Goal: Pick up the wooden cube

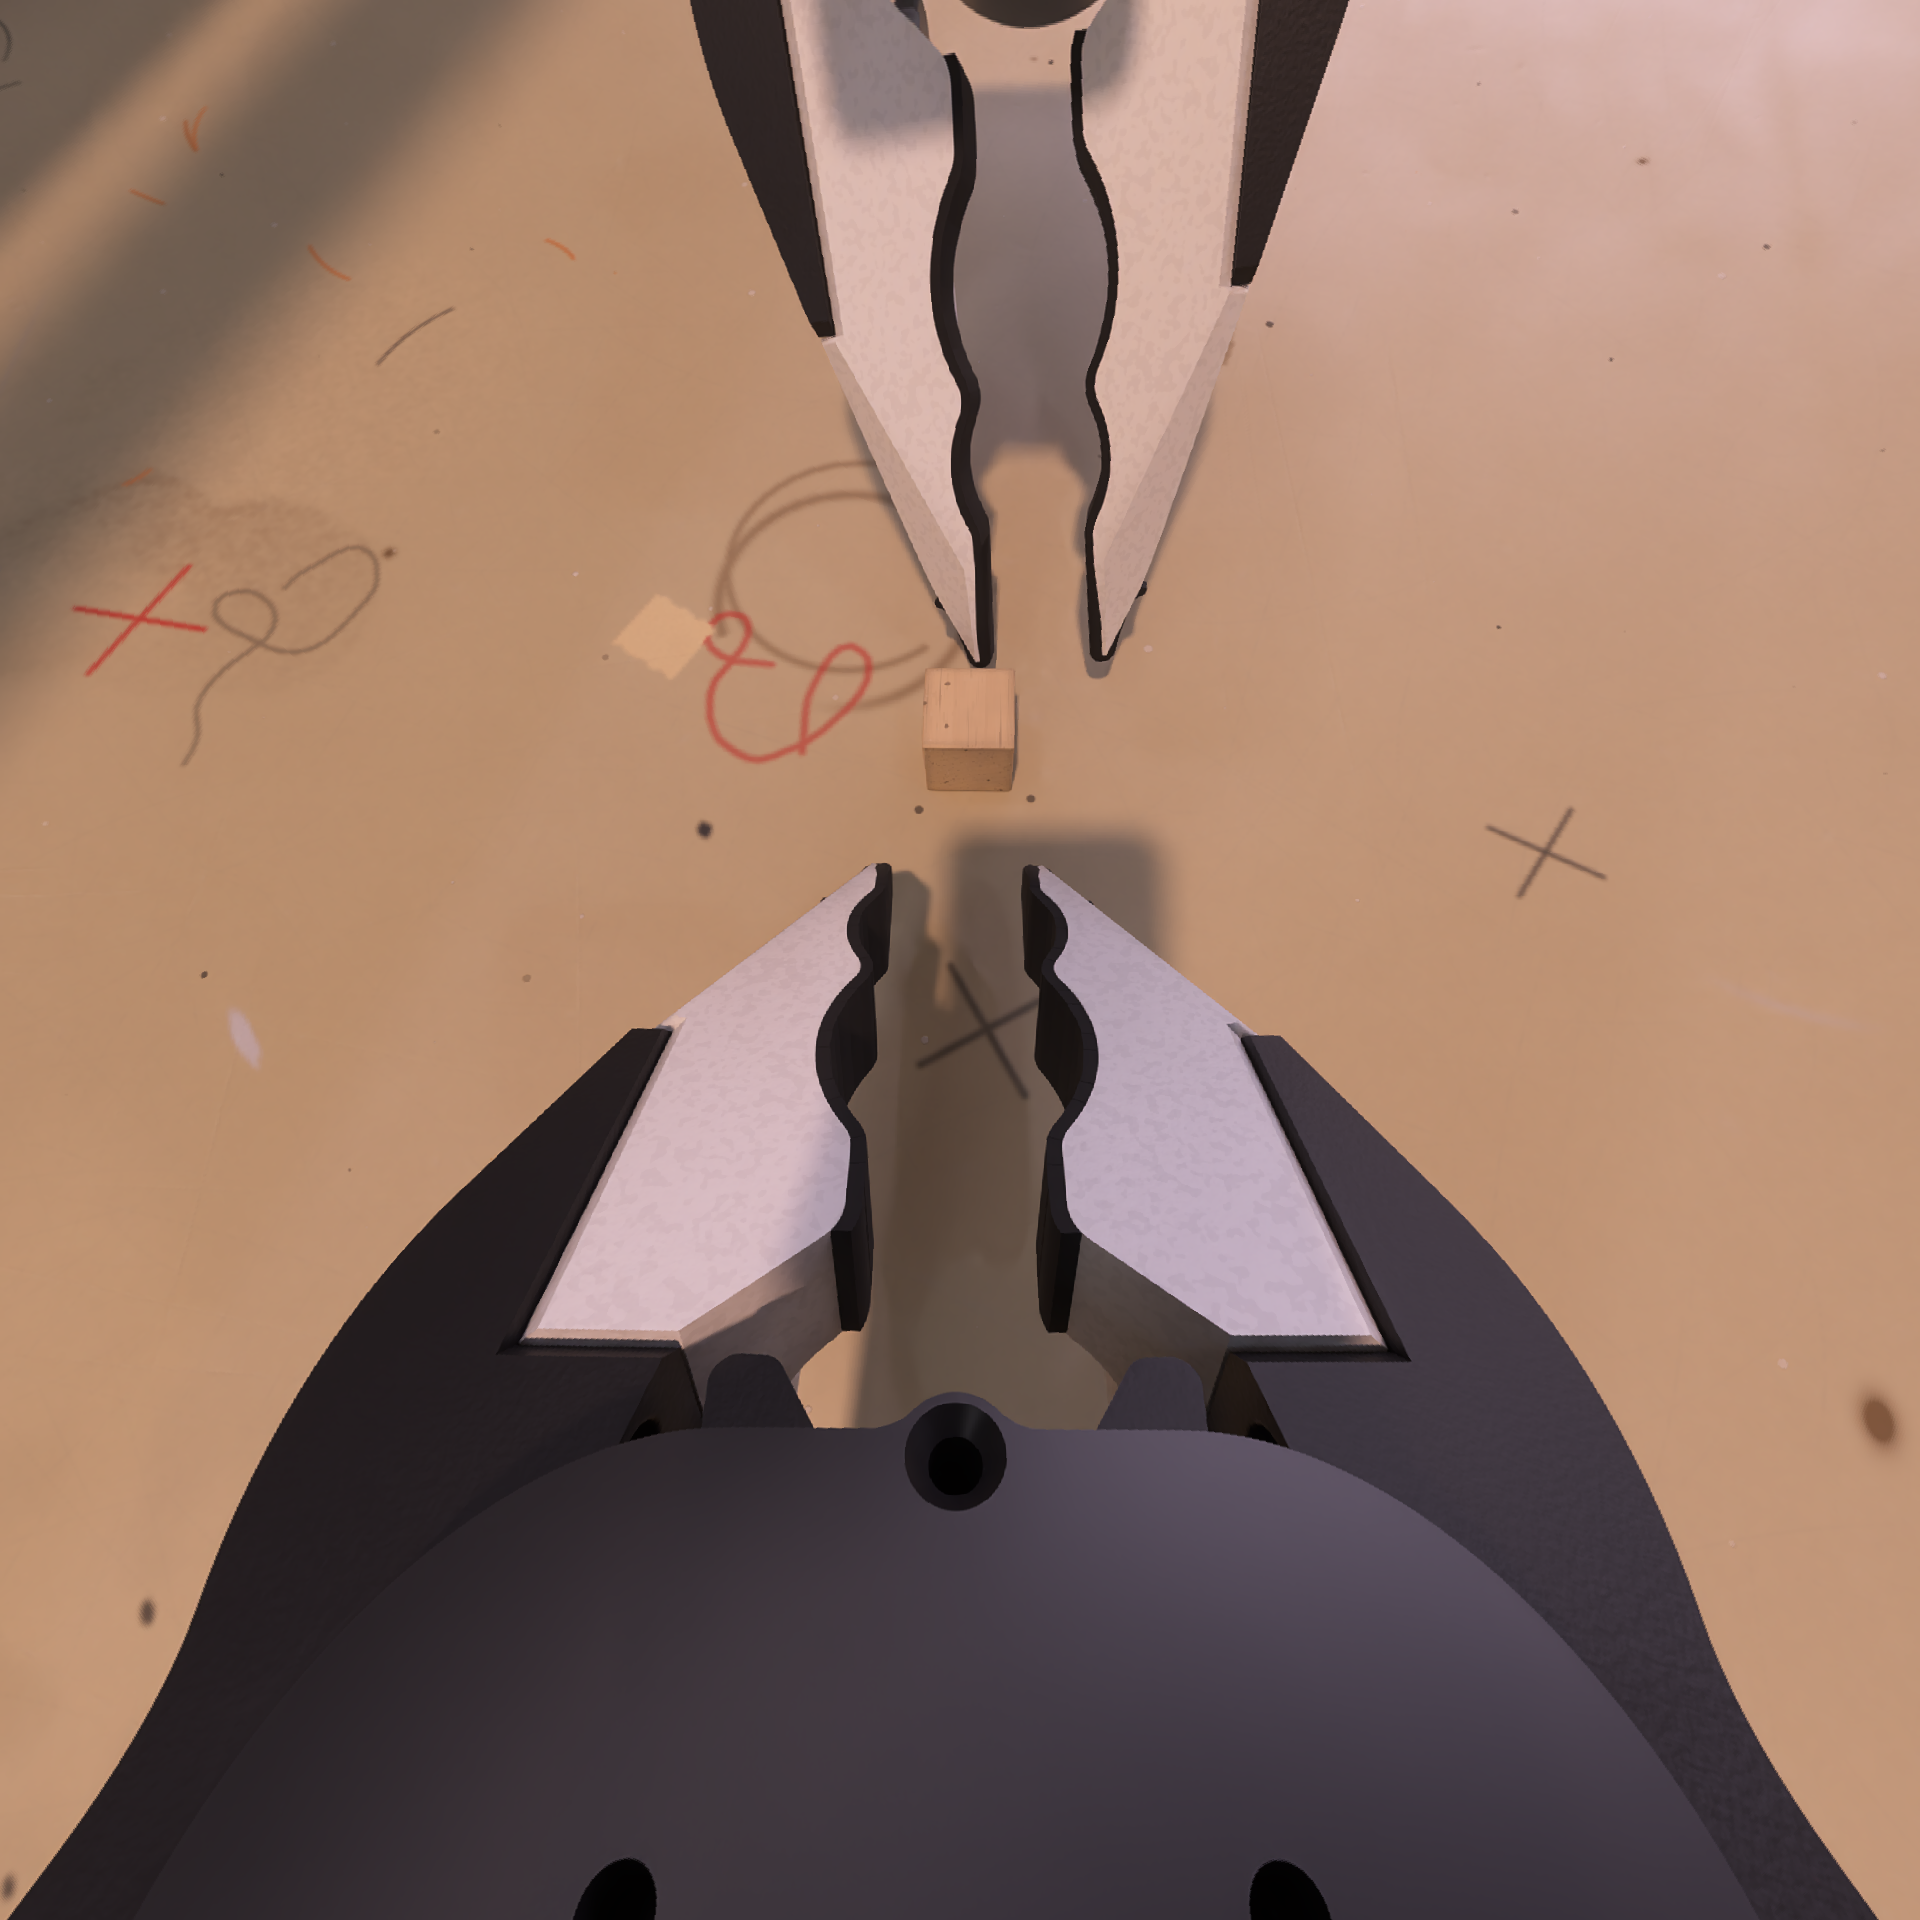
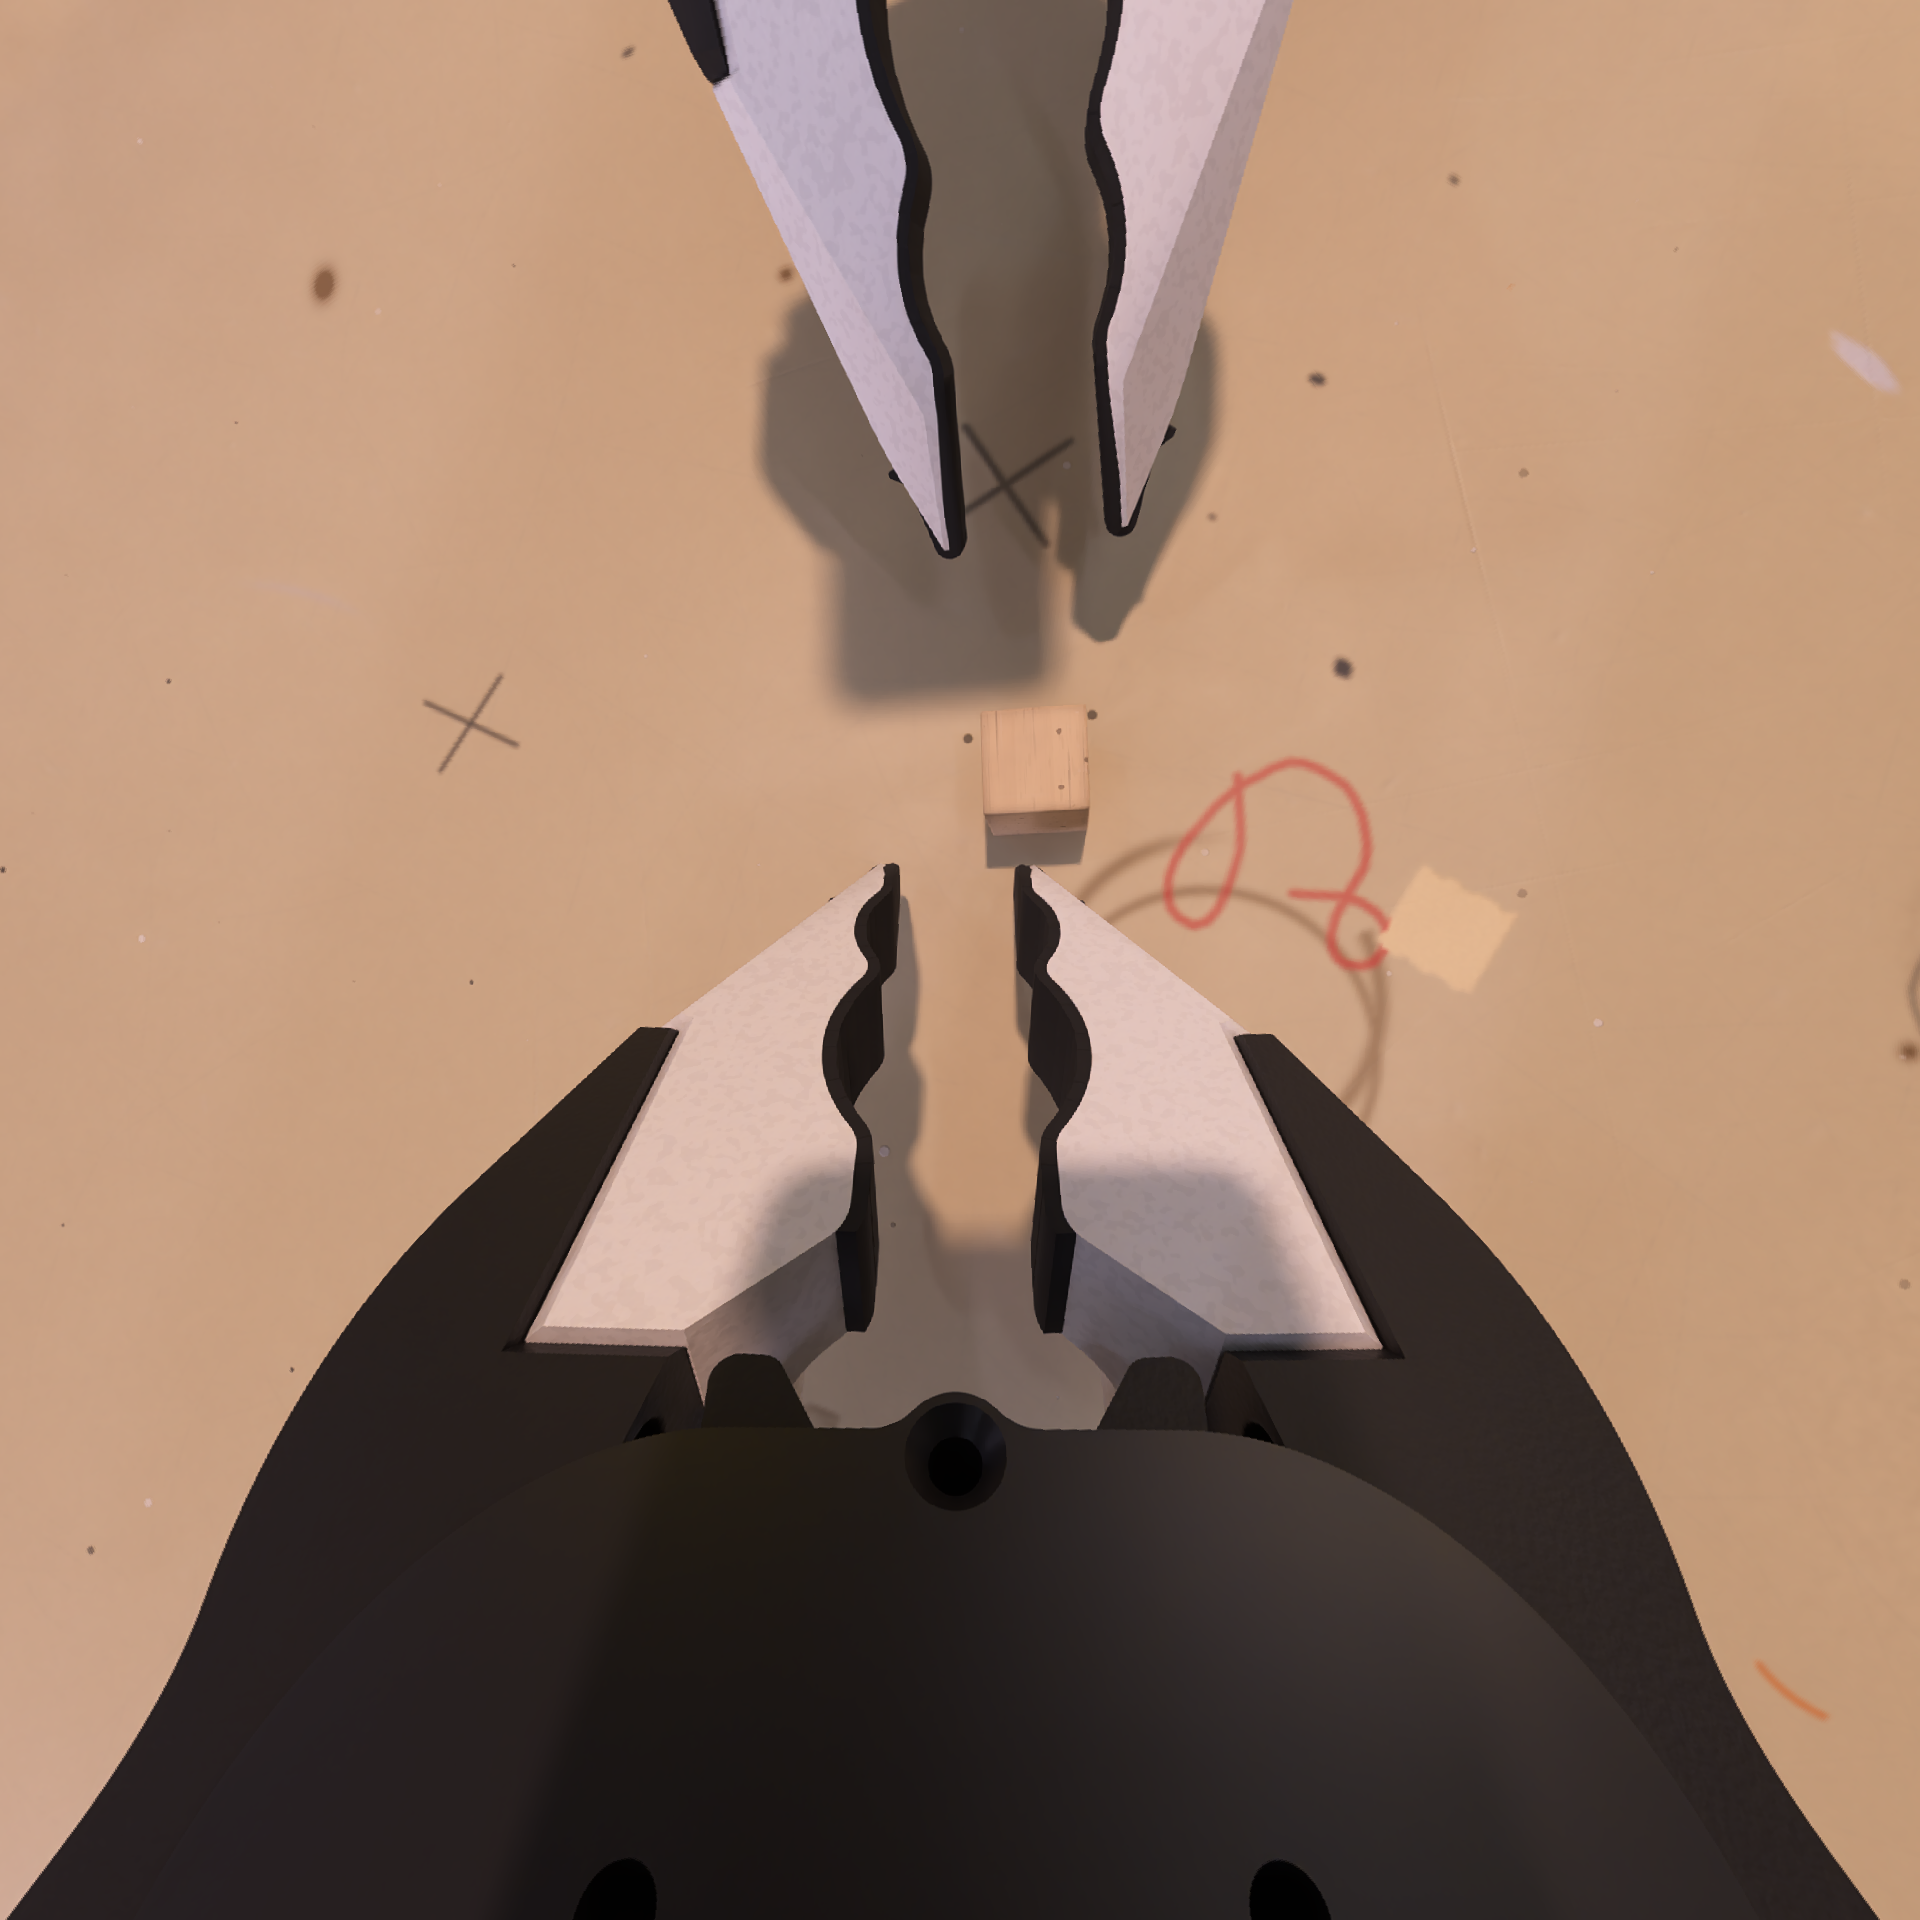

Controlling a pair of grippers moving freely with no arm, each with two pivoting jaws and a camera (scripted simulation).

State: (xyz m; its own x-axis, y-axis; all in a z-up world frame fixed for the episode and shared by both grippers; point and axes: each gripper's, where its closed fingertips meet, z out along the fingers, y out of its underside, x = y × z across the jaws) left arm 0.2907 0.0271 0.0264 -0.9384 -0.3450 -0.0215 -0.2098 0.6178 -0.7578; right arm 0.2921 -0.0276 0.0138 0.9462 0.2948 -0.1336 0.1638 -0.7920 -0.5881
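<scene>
A small pale wooden cube (image 1: pixel 968 727) sits on the tan tabletop, between the two grippers. In the left wrist view my left gripper (image 1: pixel 957 869) is open and empty, its tips a short way in front of the cube. The right gripper (image 1: pixel 1039 660) comes in from the far side, open, its tips just beyond the cube. In the right wrist view the cube (image 2: pixel 1035 769) lies just ahead of my open right gripper (image 2: pixel 957 869), slightly to the right of its gap. The left gripper (image 2: pixel 1034 540) shows beyond the cube, open.
The tabletop (image 1: pixel 1455 623) bears pen marks: a red scribble (image 1: pixel 790 696), grey crosses (image 1: pixel 1546 852) and a drawn circle. A small pale tape patch (image 1: pixel 660 634) lies left of the cube. Dark specks dot the surface.
</scene>
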